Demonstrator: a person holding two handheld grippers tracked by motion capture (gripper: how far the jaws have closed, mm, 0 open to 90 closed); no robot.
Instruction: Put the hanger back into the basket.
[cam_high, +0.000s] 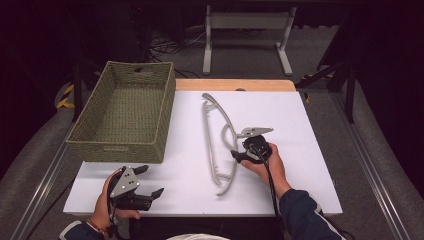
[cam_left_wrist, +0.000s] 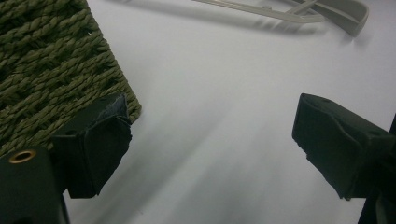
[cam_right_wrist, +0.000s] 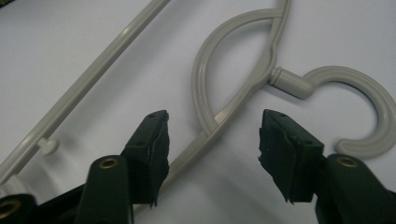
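**Open claw poised over hanger's shoulder**

At the centre of the white table (cam_high: 300, 150), a pale grey plastic clothes hanger (cam_high: 218, 145) lies flat, its long axis running from the upper middle of the high view down toward the lower middle, its hook (cam_high: 256, 131) pointing toward the frame's right. The right gripper (cam_high: 248, 151), held in a person's right hand (cam_high: 267, 162), sits just right of the hanger's lower arm, beside the hook. In the right gripper view, its two black jaws stand apart with the hanger's sloping shoulder (cam_right_wrist: 219, 121) running between them, neither pad visibly touching it; the hook (cam_right_wrist: 359, 107) curls at the right of that frame. At lower left of the high view, the left gripper (cam_high: 148, 181) rests in the left hand (cam_high: 107, 205), jaws spread wide on nothing, just below a woven olive-green rectangular basket (cam_high: 125, 112). In the left gripper view, the basket's corner (cam_left_wrist: 56, 70) fills the upper left.
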